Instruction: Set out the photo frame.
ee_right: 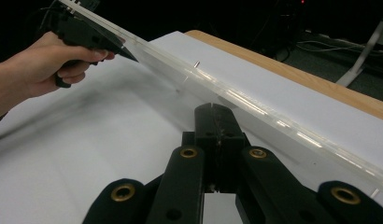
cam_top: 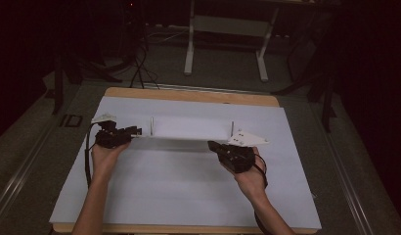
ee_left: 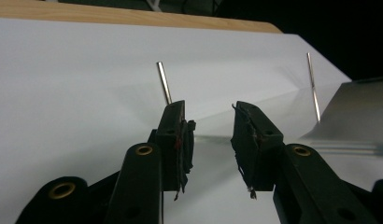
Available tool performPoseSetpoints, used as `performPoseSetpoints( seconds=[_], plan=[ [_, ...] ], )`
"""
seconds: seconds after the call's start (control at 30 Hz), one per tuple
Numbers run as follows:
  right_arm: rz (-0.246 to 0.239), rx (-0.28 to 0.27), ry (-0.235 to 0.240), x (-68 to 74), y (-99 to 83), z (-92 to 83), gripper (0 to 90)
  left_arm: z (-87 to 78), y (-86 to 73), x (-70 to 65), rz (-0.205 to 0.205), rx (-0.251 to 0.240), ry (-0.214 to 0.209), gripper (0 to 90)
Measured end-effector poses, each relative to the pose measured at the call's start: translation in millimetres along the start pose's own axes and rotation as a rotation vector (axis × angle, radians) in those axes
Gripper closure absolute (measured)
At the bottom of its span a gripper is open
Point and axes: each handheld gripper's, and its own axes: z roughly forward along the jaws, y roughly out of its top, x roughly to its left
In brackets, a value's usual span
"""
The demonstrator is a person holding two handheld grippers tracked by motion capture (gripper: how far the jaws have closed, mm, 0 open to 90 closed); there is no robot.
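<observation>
Jaws, left: the left gripper [ee_left: 210, 109] stands partly open, with a clear gap between the pads. A thin bright line, apparently the plate's edge, crosses the gap. The pads do not press on it.
Jaws, right: the right gripper [ee_right: 213, 108] is closed, its two halves meeting. The tips sit at the plate's lower part. Whether they pinch it is hard to make out through the clear material.
Plate: the clear plate [cam_top: 191, 128] lies across the middle of the surface [cam_top: 189, 186], between the two grippers. From above it is nearly invisible, a faint pale band. In the right gripper view, its long edge [ee_right: 255, 100] runs diagonally and is cut off at the right border.
Pins: two thin metal pins [cam_top: 152, 125] [cam_top: 232, 128] stand upright at the plate's ends. In the left gripper view, the base of the near pin [ee_left: 164, 81] is hidden behind a jaw.
Left end: the left gripper [cam_top: 137, 131] is just beside the left pin. In the right gripper view, the left hand [ee_right: 45, 65] is blurred and the plate's far end is lost against it.
Right end: the right gripper [cam_top: 213, 145] is just below the right pin. Its tips are dark and indistinct from above.
Surroundings: the room beyond the surface is too dark to read.
</observation>
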Motion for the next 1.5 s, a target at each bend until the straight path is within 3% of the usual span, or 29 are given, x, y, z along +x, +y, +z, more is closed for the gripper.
performPoseSetpoints(
  seconds=[0.07, 0.2, 0.3, 0.4, 0.43, 0.63, 0.77, 1.0, 1.4, 1.5],
  plan=[
    [-0.001, -0.001, 0.001, -1.5, 1.8, 0.7, 90.0, -5.6, -2.1, 2.5, -0.019, -0.019, 0.005, 63.9],
    [-0.005, 0.005, -0.001, -2.5, 3.1, 1.5, 90.0, -7.3, -3.8, 3.5, -0.019, -0.017, 0.006, 64.0],
    [-0.010, 0.009, -0.005, -3.9, 5.3, 1.8, 90.0, -10.2, -6.3, 0.3, 0.021, -0.008, 0.011, 65.1],
    [-0.009, 0.009, -0.006, -4.2, 5.8, 2.0, 90.0, -10.9, -6.5, -0.8, 0.031, -0.008, 0.011, 65.8],
    [-0.008, 0.009, -0.009, -5.4, 7.3, 2.5, 90.0, -12.8, -6.7, -3.3, 0.058, -0.008, -0.010, 67.0],
    [-0.002, 0.005, -0.016, -7.7, 10.9, 4.1, 90.0, -12.6, -6.5, -11.5, 0.112, 0.017, 0.011, 66.3],
    [0.002, 0.002, -0.017, -9.7, 13.3, 5.3, 90.0, -12.6, -7.0, -13.6, 0.111, 0.015, 0.018, 61.2],
    [0.006, -0.001, -0.019, -12.6, 16.4, 6.9, 90.0, -10.1, -5.9, -20.7, 0.153, 0.027, 0.035, 49.7],
    [0.007, 0.009, -0.027, -17.8, 19.5, 6.5, 90.0, -8.1, 0.3, -28.1, 0.176, -0.004, 0.031, 44.1],
    [0.005, 0.010, -0.031, -19.4, 19.9, 6.1, 90.0, -5.3, 4.9, -32.1, 0.205, -0.011, 0.035, 39.7]
  ],
)
